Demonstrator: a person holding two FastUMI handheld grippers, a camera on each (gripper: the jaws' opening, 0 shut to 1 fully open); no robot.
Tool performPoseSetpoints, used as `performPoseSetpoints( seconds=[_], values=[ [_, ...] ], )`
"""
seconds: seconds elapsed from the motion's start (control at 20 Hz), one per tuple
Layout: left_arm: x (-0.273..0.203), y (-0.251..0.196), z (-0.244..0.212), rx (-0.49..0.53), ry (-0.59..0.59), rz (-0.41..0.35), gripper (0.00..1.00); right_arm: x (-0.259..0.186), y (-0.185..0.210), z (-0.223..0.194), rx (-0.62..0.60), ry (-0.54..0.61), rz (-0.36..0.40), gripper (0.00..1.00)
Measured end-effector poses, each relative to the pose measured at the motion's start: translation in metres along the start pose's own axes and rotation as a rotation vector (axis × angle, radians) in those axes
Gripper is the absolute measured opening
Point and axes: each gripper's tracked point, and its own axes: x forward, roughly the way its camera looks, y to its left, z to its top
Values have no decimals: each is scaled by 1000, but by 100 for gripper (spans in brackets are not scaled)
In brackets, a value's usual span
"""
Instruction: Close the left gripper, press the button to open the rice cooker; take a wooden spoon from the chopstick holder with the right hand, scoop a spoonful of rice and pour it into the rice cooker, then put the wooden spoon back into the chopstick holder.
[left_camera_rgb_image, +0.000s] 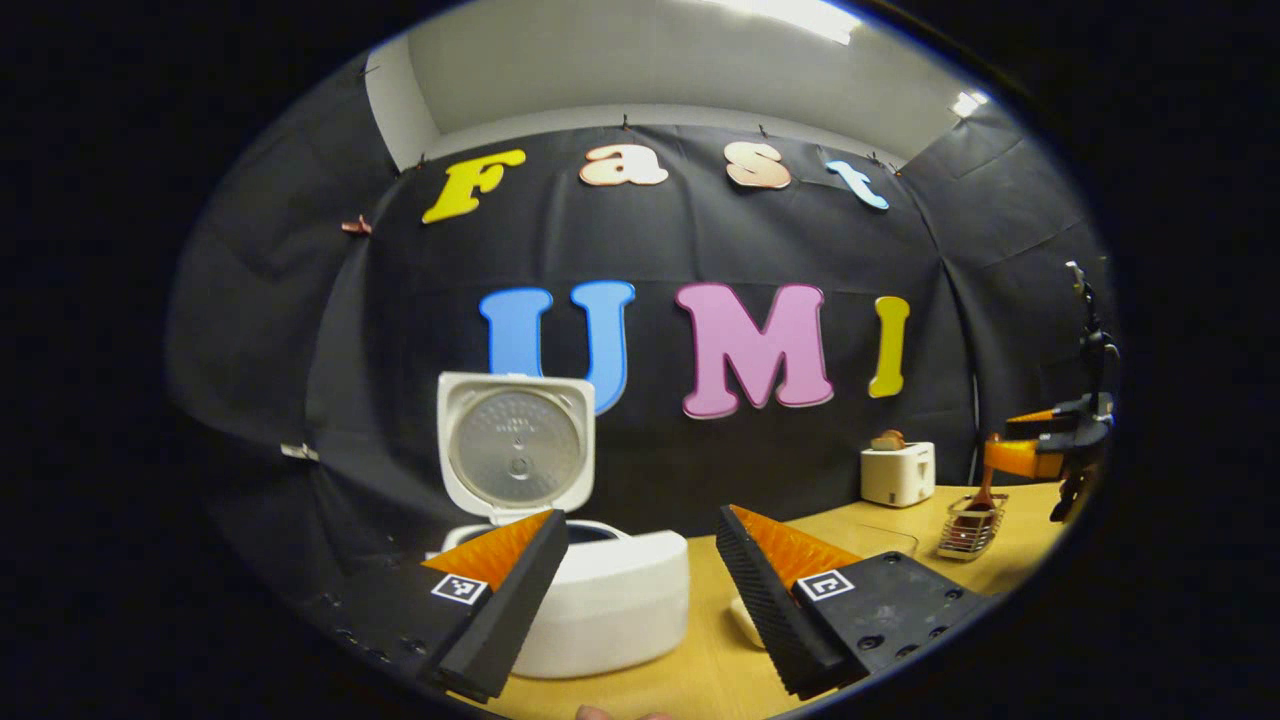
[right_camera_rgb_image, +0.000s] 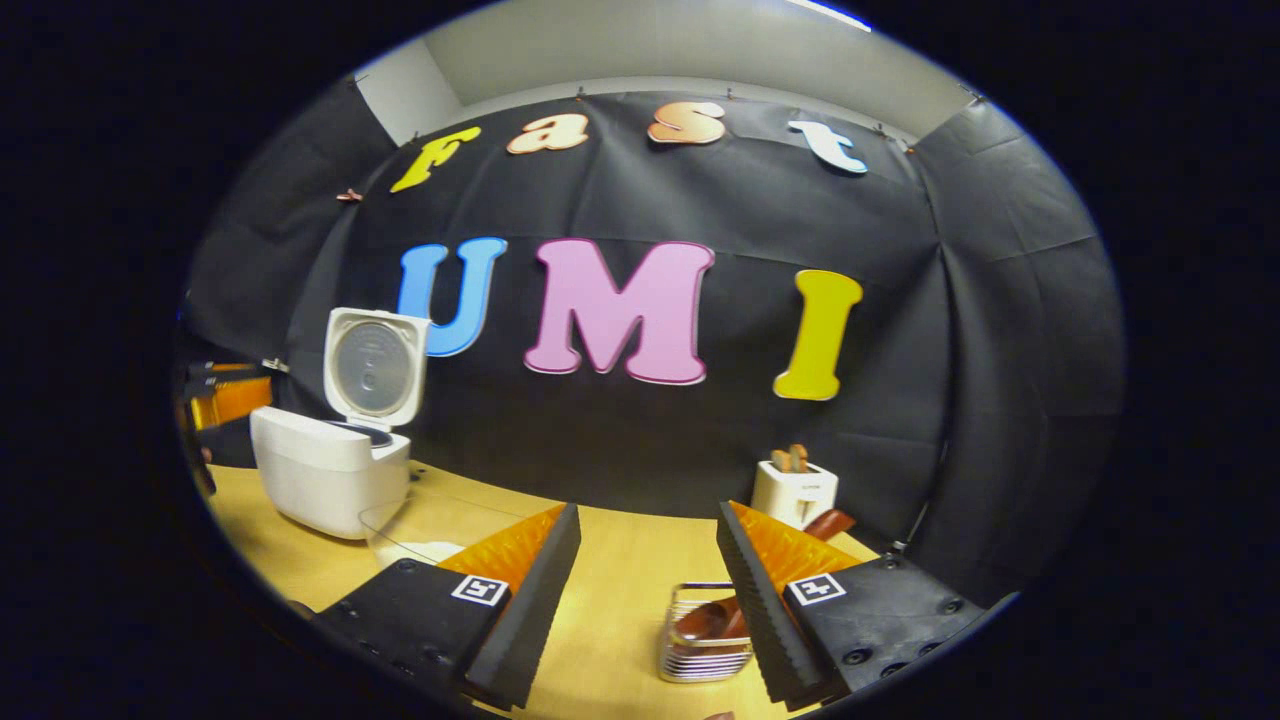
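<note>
Rice cooker (left_camera_rgb_image: 600, 590) — a white, rounded plastic one with its square lid (left_camera_rgb_image: 516, 445) standing upright and the metal inner plate showing — sits at about nine o'clock on the pale wooden table (right_camera_rgb_image: 620, 560) in the right gripper view, so the button press looks done. What I cannot settle is the spoonful: the pot's inside is hidden from both cameras, so whether rice has gone in is unknown. The left gripper (left_camera_rgb_image: 640, 560) hovers just in front of the cooker body with its jaws parted wide and nothing between them. The right gripper (right_camera_rgb_image: 648, 565) has its jaws wide apart too and empty, poised just above the silver wire chopstick holder (right_camera_rgb_image: 700, 650) at roughly five o'clock in its own view. A brown wooden spoon (right_camera_rgb_image: 705, 620) rests inside that holder, its handle leaning up toward the white toaster (right_camera_rgb_image: 795, 495) behind. A clear glass bowl (right_camera_rgb_image: 415, 530) with something white in it, probably the rice, stands just beside the cooker. Judging by this, either the spoon is not yet picked up or it is already put back — the frames do not say which.
</note>
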Motion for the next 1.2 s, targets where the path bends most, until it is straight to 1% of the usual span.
performPoseSetpoints(
  seconds=[0.05,0.15,0.2,0.3,0.4,0.5,0.6,0.65,0.7,0.8,0.85,0.9,0.95,1.0,1.1,1.2],
  values=[
    [12,15,16,-20,-23,25,96,2,13,-1,-11,-4,29,86],
    [39,39,48,-93,-50,45,96,3,31,-5,-37,-13,69,86],
    [56,52,61,-102,-50,63,96,3,38,-7,-49,-16,86,86],
    [87,75,93,-72,-54,87,97,3,51,-11,-52,-15,117,86],
    [121,95,119,-71,-62,101,96,2,62,-16,-41,-9,148,86],
    [159,113,139,-81,-57,116,96,2,64,-21,-40,0,161,86],
    [199,135,147,-47,-27,159,96,0,66,-26,-39,6,168,86],
    [219,146,144,-34,-1,178,97,-1,66,-27,-40,8,174,86],
    [239,151,140,-49,30,177,96,-1,67,-27,-41,7,178,86],
    [273,160,129,-115,71,200,96,1,70,-30,-33,3,197,86],
    [287,171,124,-123,89,231,97,4,69,-32,-29,6,201,86],
    [301,180,116,-126,115,256,96,8,66,-37,-30,13,195,86],
    [315,184,106,-128,145,262,96,9,60,-40,-36,14,186,86],
    [327,185,95,-134,175,263,95,13,56,-39,-36,13,179,86],
    [346,185,70,-167,235,264,95,16,55,-43,-15,13,186,85],
    [358,191,53,-145,274,292,95,18,51,-45,5,18,188,86]
  ],
)
